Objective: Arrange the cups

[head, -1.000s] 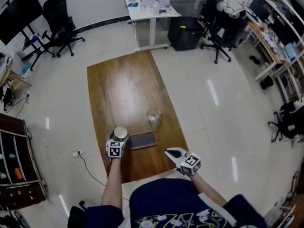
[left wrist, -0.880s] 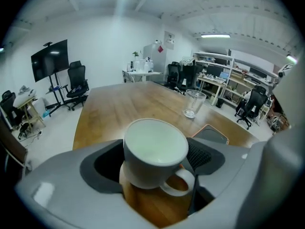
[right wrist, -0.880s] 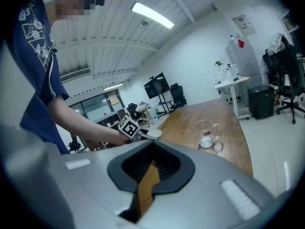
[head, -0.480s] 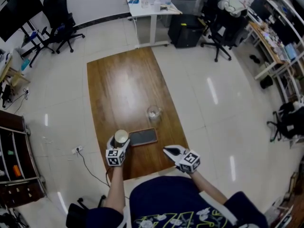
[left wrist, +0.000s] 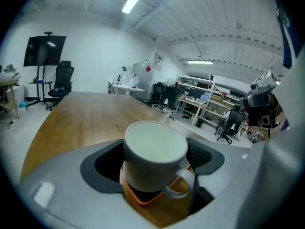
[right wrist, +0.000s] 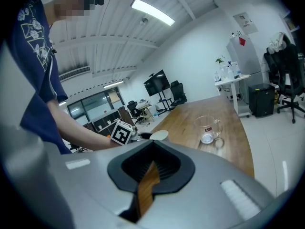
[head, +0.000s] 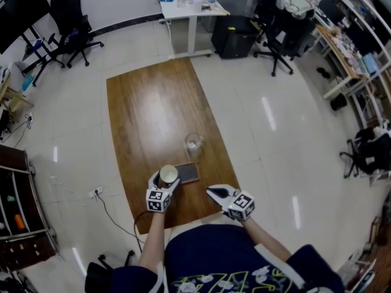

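My left gripper (head: 167, 179) is shut on a white mug (head: 168, 175) near the front of the brown wooden table (head: 146, 108). In the left gripper view the mug (left wrist: 155, 156) fills the gap between the pads, handle toward me on the right. It hangs over the left end of a dark, orange-edged tray (left wrist: 143, 198). That tray (head: 188, 172) lies flat by the mug. A clear glass cup (head: 194, 142) stands farther back, seen too as the glass cup (right wrist: 208, 128) in the right gripper view. My right gripper (head: 211, 193) is shut and empty at the table's front right edge.
A white desk (head: 186, 5) with boxes stands beyond the table's far end, with office chairs (head: 73, 23) and a black cabinet (head: 231, 36) around it. A cable (head: 116, 215) runs over the floor at the table's left. A dark shelf (head: 18, 224) is at far left.
My left gripper has carried the mug to the right, from the table's left edge to the left end of the dark tray. The right gripper has hardly shifted.
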`<state>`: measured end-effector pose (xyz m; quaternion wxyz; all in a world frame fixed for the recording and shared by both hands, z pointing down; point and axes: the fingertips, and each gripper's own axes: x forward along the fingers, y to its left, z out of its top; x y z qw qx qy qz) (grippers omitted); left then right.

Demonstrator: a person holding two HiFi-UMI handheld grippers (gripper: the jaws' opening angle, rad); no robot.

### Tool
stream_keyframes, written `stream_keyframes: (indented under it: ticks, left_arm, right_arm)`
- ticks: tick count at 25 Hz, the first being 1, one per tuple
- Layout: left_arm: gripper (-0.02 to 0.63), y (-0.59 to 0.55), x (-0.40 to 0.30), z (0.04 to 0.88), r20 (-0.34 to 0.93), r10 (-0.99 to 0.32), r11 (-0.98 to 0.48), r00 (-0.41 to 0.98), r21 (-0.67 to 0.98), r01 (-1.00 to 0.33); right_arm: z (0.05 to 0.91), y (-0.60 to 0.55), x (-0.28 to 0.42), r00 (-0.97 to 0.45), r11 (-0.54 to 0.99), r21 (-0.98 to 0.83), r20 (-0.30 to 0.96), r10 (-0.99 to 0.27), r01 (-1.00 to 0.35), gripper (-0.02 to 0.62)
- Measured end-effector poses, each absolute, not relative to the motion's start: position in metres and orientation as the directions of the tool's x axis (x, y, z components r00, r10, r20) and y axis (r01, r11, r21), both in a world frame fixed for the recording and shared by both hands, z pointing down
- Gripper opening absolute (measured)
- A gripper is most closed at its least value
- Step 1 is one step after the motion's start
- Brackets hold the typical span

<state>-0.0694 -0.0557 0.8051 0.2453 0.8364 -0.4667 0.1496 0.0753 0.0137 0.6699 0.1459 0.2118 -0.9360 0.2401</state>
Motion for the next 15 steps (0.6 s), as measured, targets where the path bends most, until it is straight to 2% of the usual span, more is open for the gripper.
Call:
stream_keyframes:
  ticks: [4,9,15]
  left_arm:
    - [0.419,-0.055,-0.061,0.811,0.476,-0.703,-0.481,0.529,0.23,-0.846]
    - [0.42,-0.046,-0.065,0.807,0.47,-0.714,-0.499,0.52,0.179,-0.848]
    - [0.417,-0.025,-0.076,0.727,0.296,-0.768,-0.515,0.569,0.244,-0.822]
  right_arm:
    - [0.71,0.023,0.093,-0.855,0.771,-0.404,0.391,-0.341,-0.492,0.001]
    - [0.694,0.02,0.087,-0.85,0.767,-0.406,0.407,-0.335,-0.497,0.001]
    - [0.682,0.012,0.068,-0.864,0.756,-0.443,0.387,-0.323,-0.481,0.001]
